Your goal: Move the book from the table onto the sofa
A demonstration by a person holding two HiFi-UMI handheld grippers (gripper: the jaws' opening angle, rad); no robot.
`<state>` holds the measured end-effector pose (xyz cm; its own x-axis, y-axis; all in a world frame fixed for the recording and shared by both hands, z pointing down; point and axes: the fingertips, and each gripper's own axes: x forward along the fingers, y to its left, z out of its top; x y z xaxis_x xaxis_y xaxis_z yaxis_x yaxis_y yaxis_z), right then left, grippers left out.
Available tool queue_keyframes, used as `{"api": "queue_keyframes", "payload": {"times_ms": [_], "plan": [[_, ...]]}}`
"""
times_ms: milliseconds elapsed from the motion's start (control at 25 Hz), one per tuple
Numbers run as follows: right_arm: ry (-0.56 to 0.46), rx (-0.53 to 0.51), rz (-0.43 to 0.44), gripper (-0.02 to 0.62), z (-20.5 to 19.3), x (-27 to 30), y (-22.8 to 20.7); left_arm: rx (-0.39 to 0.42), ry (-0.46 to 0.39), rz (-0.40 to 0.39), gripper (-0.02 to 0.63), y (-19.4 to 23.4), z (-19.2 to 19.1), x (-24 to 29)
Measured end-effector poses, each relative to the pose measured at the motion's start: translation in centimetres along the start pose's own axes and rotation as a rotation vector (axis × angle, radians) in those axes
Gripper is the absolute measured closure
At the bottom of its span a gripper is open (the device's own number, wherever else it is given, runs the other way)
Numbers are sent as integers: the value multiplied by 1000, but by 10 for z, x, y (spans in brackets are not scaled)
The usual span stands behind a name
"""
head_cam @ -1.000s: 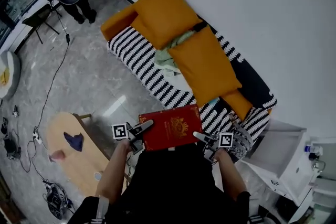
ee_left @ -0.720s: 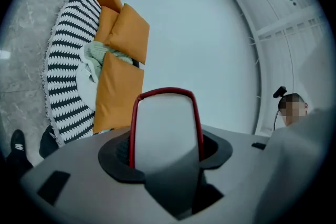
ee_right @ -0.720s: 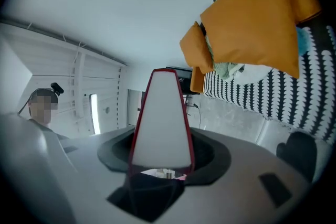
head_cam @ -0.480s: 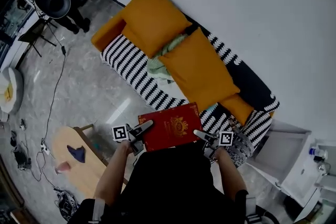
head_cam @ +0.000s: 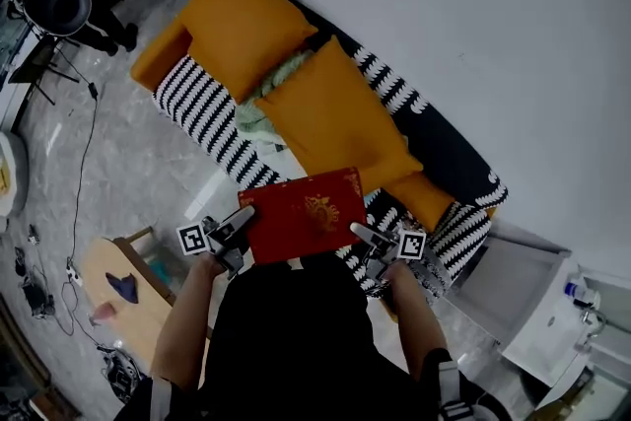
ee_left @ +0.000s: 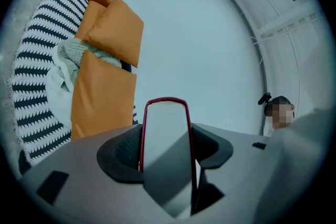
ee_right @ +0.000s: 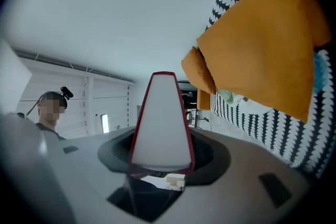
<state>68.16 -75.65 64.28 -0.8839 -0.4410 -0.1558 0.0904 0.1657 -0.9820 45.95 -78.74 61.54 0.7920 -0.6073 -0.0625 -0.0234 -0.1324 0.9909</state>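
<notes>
Grey shiny floor (head_cam: 118,153) fills the room, and a white wall (head_cam: 473,15) stands behind a sofa (head_cam: 202,99) with black and white stripes. Big orange cushions (head_cam: 330,118) lie on the sofa, with a green cloth (head_cam: 258,96) tucked between them.

The red book (head_cam: 301,215) is up in the air in front of the person (head_cam: 296,340), close to the front edge of the sofa seat. It lies flat with its gold picture facing up.

The left hand-held gripper (head_cam: 241,221) pinches the book's left edge. Its jaws have just opened a tiny bit more, but the book's edge sits between them and they hold it. The right hand-held gripper (head_cam: 359,234) pinches the book's right edge. Both gripper views show white pages and red cover right between the jaws.

The wooden tabletop (head_cam: 138,315) is down at the left, apart from the book. A small blue thing (head_cam: 123,287) lies on it.
</notes>
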Motion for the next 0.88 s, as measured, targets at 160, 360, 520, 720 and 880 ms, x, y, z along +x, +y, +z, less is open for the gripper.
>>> {"api": "queue_keyframes", "payload": {"times_ms": [160, 360, 520, 720, 880], "plan": [[5, 2, 18, 354, 33, -1, -6, 6, -51, 12, 347, -3, 18, 14], [-173, -13, 11, 354, 107, -20, -26, 17, -139, 38, 339, -7, 42, 5], [-374, -5, -88, 353, 171, -32, -76, 17, -102, 75, 339, -6, 28, 5], [-461, -38, -236, 351, 218, -25, -127, -3, -62, 105, 339, 2, 0, 10], [-398, -117, -442, 346, 223, -13, -158, -22, -47, 120, 339, 14, -12, 19]]}}
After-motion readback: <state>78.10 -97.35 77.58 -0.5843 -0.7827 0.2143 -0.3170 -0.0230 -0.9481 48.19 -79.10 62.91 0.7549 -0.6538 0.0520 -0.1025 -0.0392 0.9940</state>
